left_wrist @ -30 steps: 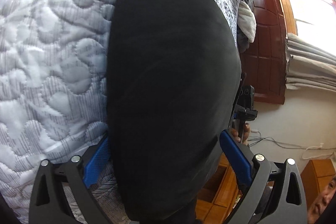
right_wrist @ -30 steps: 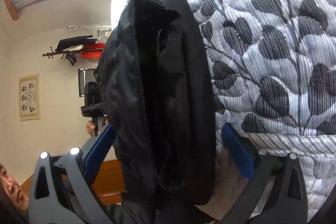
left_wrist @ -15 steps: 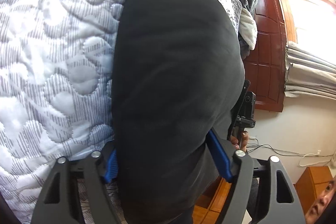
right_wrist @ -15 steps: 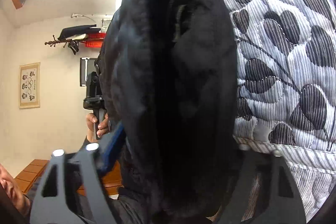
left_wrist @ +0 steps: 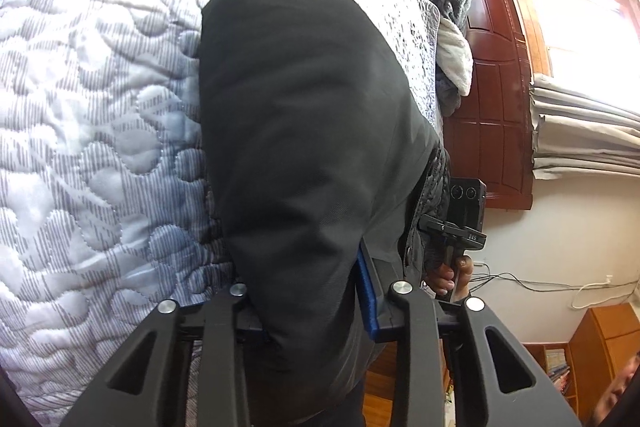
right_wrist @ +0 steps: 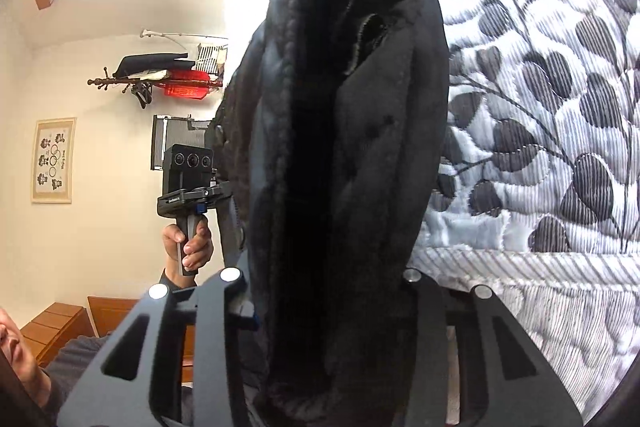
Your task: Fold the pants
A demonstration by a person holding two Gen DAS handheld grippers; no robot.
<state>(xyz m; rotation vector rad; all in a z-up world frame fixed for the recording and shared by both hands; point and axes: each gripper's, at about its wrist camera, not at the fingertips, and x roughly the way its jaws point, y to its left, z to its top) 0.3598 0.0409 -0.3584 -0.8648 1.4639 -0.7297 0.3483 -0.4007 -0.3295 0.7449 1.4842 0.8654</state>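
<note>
Underneath everything spreads a quilted bedspread (left_wrist: pixel 100 115), stitched in puffy leaf shapes with grey striped print, its hemmed edge running just below the right gripper's view while broad bare quilt lies open to the far side. Draped over that bed edge are the black pants (left_wrist: pixel 304 131), smooth woven cloth in a rounded fold from the left camera, and a thick bundle of layers with a fuzzy fleece lining (right_wrist: pixel 320 131) from the right. Both the left gripper (left_wrist: pixel 308 307) and right gripper (right_wrist: pixel 324 291) have their jaws clamped on the pants.
</note>
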